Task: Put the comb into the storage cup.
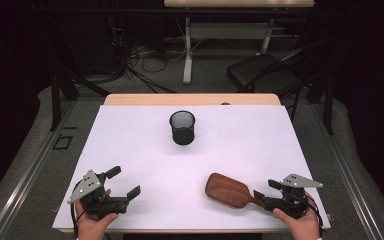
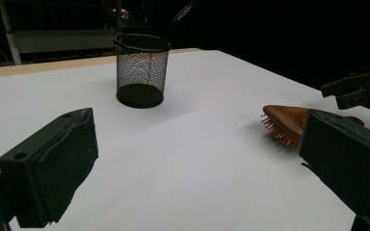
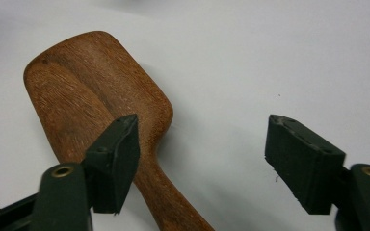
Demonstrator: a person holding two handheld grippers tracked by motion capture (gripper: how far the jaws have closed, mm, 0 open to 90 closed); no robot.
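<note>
- Brown wooden paddle hairbrush (image 1: 228, 190): lies bristles down in the lower right of the high view, on the white table (image 1: 240, 145), its handle pointing toward the right tool.
- White table: takes up the middle of the high view, with a pale wooden edge along its far side.
- Black wire-mesh cup (image 1: 182, 127): stands upright at upper centre, well apart from the hairbrush.
- Left tool (image 1: 124, 184): lower left, jaws wide apart, nothing between them.
- Right tool (image 1: 262, 189): lower right, jaws apart, the handle beside one jaw, not clamped.
</note>
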